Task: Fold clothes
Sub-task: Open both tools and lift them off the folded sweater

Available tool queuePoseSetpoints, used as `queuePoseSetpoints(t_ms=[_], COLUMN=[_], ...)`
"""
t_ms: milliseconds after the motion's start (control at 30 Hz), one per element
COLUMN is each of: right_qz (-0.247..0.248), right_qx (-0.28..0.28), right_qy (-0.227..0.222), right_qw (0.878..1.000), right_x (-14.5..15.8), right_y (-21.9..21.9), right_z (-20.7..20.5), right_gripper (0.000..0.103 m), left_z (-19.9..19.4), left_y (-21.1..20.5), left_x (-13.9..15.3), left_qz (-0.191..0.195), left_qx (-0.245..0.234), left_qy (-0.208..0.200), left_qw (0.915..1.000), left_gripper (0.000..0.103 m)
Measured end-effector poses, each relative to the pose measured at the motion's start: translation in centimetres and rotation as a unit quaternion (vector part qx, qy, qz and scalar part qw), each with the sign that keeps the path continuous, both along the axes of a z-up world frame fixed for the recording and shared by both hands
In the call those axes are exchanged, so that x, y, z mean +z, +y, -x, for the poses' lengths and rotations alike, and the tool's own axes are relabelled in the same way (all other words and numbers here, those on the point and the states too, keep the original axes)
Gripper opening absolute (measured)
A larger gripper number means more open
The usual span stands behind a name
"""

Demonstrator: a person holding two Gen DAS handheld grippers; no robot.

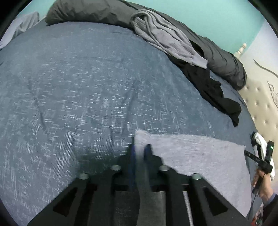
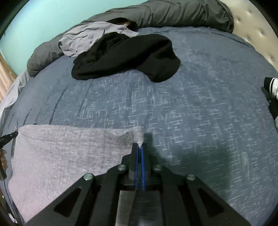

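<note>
Towel (image 2: 66,153) corners hidden inside tongs (image 2: 139,147).

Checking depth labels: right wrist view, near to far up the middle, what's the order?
Right claw pinching a corner of the pale lilac textured cloth → bare blue-grey woven bedspread → crumpled black garment → rumpled light grey garment → long dark grey pillow roll.

Light grey textured cloth (image 2: 66,153), spread flat on the bed, one corner clamped between each gripper's fingers.
</note>
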State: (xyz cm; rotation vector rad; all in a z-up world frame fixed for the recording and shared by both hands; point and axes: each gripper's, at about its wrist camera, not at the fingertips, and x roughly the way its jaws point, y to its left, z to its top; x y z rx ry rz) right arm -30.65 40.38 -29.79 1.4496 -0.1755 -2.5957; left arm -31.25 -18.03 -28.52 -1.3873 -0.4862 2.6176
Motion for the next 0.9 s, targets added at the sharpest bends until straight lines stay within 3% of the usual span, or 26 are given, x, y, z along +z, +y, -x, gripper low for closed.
queuePoseSetpoints(t_ms=[33,167,300,467,533,667,733,800,900], right_qz=[-0.005,-0.012,0.062,0.126,0.137,0.143,0.149,0.150,0.135], right_qx=[-0.009,-0.035,-0.018,0.019,0.042,0.081,0.092,0.100,0.099], right_qy=[0.003,0.017,0.026,0.029,0.020,0.001,-0.011,-0.024,-0.038], right_qw=[1.000,0.999,0.998,0.991,0.990,0.986,0.984,0.983,0.985], right_x=[0.3,2.2,5.2,7.9,8.0,7.6,6.9,6.1,4.6], right_y=[0.1,0.6,-0.1,-4.7,-7.5,-12.8,-15.1,-17.2,-19.8], right_z=[-0.3,-1.9,-5.6,-11.6,-13.8,-17.8,-19.7,-21.2,-22.4], right_gripper=[0.009,0.019,0.021,0.021,0.021,0.021,0.017,0.014,0.013], left_z=[-0.4,-3.3,-7.0,-11.6,-13.5,-17.2,-19.0,-19.7,-20.7], left_y=[-0.2,-1.9,-2.8,-1.9,-1.5,-1.3,-1.6,-1.9,-2.5], left_x=[0.2,1.4,2.6,3.7,3.9,3.6,3.2,2.8,2.2], left_qz=[0.003,-0.007,-0.006,-0.013,-0.011,-0.015,-0.015,-0.021,-0.031], left_qx=[0.005,0.034,0.054,0.068,0.073,0.088,0.100,0.106,0.115], left_qy=[0.002,0.011,0.017,0.035,0.044,0.049,0.053,0.052,0.051], left_qw=[1.0000,0.9993,0.9984,0.9970,0.9963,0.9948,0.9935,0.9928,0.9916], left_gripper=[0.041,0.045,0.054,0.065,0.072,0.073,0.075,0.085,0.086])
